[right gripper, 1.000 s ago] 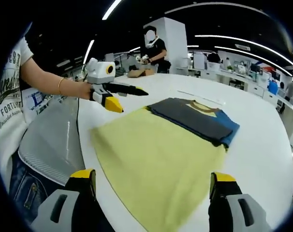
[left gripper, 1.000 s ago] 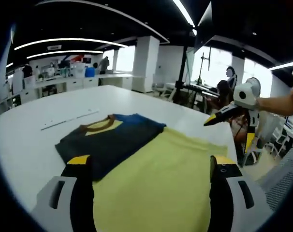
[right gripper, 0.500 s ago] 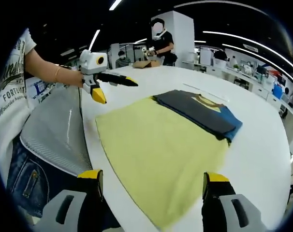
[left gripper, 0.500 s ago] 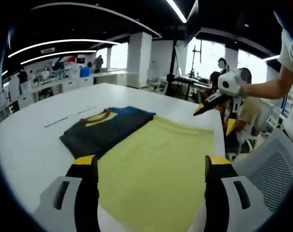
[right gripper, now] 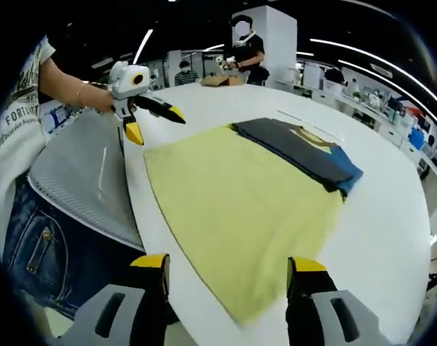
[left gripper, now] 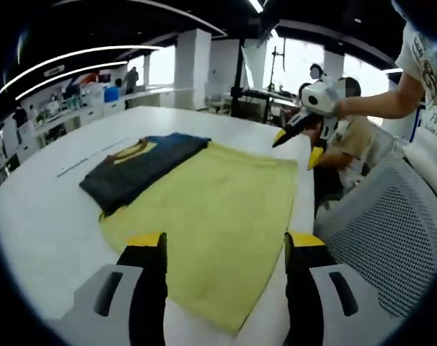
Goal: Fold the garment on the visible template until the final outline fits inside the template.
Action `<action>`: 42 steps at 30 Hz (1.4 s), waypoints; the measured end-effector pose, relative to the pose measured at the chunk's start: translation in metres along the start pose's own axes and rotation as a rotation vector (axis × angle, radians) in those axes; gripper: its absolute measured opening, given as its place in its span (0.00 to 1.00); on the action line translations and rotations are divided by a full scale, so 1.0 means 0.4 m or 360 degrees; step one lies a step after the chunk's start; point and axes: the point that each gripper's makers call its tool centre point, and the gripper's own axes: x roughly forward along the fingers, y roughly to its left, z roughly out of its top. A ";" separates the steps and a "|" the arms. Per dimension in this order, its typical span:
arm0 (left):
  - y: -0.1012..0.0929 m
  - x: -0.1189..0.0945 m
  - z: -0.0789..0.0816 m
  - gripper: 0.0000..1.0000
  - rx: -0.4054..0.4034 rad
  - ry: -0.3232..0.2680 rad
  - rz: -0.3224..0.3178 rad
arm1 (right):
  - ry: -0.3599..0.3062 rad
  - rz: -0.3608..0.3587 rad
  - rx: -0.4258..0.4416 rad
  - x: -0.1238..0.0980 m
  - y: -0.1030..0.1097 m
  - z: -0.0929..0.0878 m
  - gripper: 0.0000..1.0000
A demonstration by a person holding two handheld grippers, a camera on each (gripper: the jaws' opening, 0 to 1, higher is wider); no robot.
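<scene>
Yellow garment (left gripper: 211,209) spread flat on white table (left gripper: 45,216), with dark grey-and-blue collar end (left gripper: 135,169) laid over its far part and near hem reaching close to table edge. Left gripper (left gripper: 226,241) held above near hem, jaws apart and empty; likewise right gripper (right gripper: 228,261), jaws apart, nothing between them, poised over the opposite side of the same cloth. Each also seen from the other's camera, raised clear of the table beside the garment's edge, jaws parted. Step in hand judged to be the next fold of the yellow body. Best done by pinching two corners of one edge at the same time, through a single layer, lifting level, carrying across without dragging the collar end, and laying edge to edge so that no yellow strayed outward. Template outline not made out under or around the cloth, so fit could not be judged. Thin line (left gripper: 89,162) on table beyond the collar end too faint to identify. Sleeves hidden or folded under; could not be told which. Nearest hem partly cut off behind jaws.
</scene>
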 end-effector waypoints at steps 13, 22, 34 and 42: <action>-0.040 -0.003 -0.113 0.45 0.0177 0.0293 -0.0053 | 0.0189 -0.0043 -0.0081 0.010 -0.025 -0.085 0.46; -0.023 -0.013 -0.151 0.38 0.0142 0.0372 -0.0021 | 0.0310 -0.0037 -0.0170 0.012 -0.036 -0.116 0.38; -0.014 -0.015 -0.168 0.29 0.0274 0.0478 -0.0015 | 0.0328 -0.0006 -0.0201 0.020 -0.046 -0.112 0.24; -0.006 -0.013 -0.173 0.15 0.0279 0.0531 -0.0023 | 0.0343 -0.0006 -0.0209 0.027 -0.063 -0.103 0.11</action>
